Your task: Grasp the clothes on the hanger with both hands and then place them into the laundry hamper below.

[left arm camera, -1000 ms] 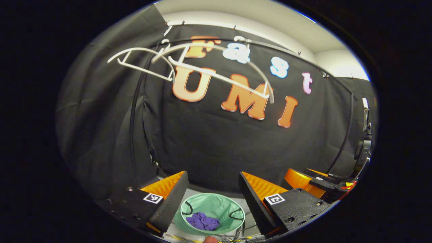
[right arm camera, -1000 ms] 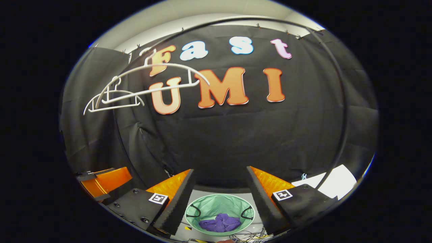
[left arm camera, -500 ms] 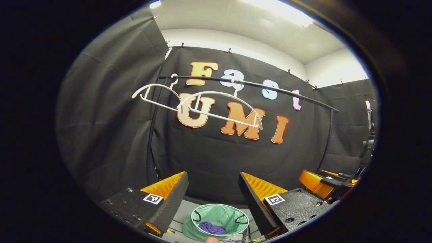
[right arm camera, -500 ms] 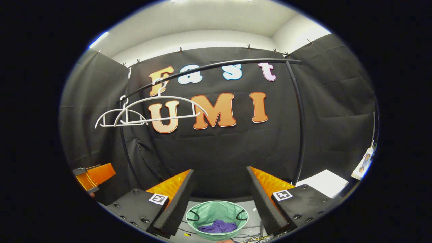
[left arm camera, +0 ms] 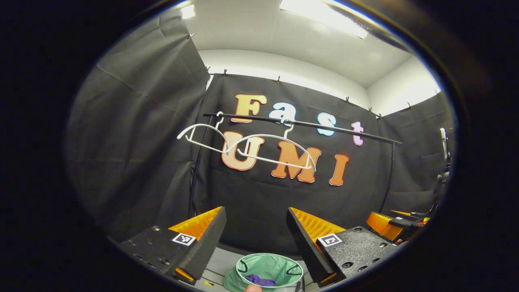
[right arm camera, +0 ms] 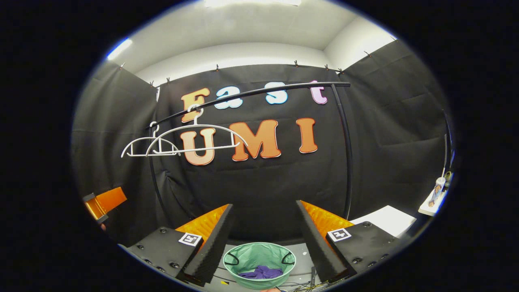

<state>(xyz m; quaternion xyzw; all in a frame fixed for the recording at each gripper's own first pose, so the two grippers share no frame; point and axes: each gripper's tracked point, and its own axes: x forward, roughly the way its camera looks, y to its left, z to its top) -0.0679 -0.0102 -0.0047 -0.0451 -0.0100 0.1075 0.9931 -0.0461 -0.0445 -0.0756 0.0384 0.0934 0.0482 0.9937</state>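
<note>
A round green laundry hamper [left arm camera: 284,266] [right arm camera: 253,255] stands on the floor below, with a crumpled purple garment [left arm camera: 259,280] [right arm camera: 261,272] lying inside it. Two bare white hangers [left arm camera: 271,150] [right arm camera: 190,140] hang on a black rail [left arm camera: 324,126] [right arm camera: 259,91] in front of the booth's cloth wall. My left gripper [left arm camera: 255,235] is open, with nothing between its fingers, high above and back from the hamper. My right gripper [right arm camera: 263,231] is open too and holds nothing. The right gripper also shows at the right edge of the left gripper view [left arm camera: 389,225], and the left one at the left edge of the right gripper view [right arm camera: 101,202].
The rail's black uprights [right arm camera: 346,162] [left arm camera: 194,178] stand at either side of the hamper. A white board [right arm camera: 385,219] lies low on the right, and a small shelf with a bottle [right arm camera: 436,194] sits at the far right. Cables lie on the floor near the hamper.
Both grippers have pulled back and up from the hamper, which now looks smaller and lower. The rail and hangers sit lower in both views. The garment stays in the hamper.
</note>
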